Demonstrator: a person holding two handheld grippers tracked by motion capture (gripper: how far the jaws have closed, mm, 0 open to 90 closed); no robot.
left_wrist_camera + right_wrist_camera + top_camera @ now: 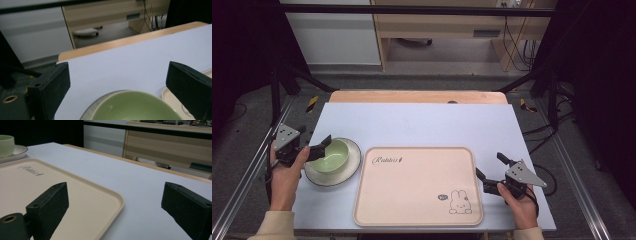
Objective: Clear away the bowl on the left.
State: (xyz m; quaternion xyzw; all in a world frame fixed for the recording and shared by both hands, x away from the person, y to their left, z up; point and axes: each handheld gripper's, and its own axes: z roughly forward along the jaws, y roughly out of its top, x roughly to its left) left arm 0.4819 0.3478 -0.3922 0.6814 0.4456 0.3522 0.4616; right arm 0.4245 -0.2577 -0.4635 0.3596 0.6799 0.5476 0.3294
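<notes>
A pale green bowl (330, 155) sits on a cream plate (353, 165) at the table's left. My left gripper (314, 137) stands open at the bowl's left rim, one jaw over the rim and the other outside it. In the left gripper view the bowl (135, 107) lies low between the wide-apart jaws, nothing gripped. A beige tray (417, 185) with a rabbit drawing lies at the centre, bare. My right gripper (491, 166) is open at the tray's right edge. The right gripper view has the tray (50, 180) under the left jaw and the bowl (5, 145) far left.
A pale blue mat (422, 125) covers the wooden table (412, 96). Black frame bars run along both sides, and a wooden desk with hanging cables stands beyond the far edge. The tray's corner (172, 98) lies just right of the plate (87, 112).
</notes>
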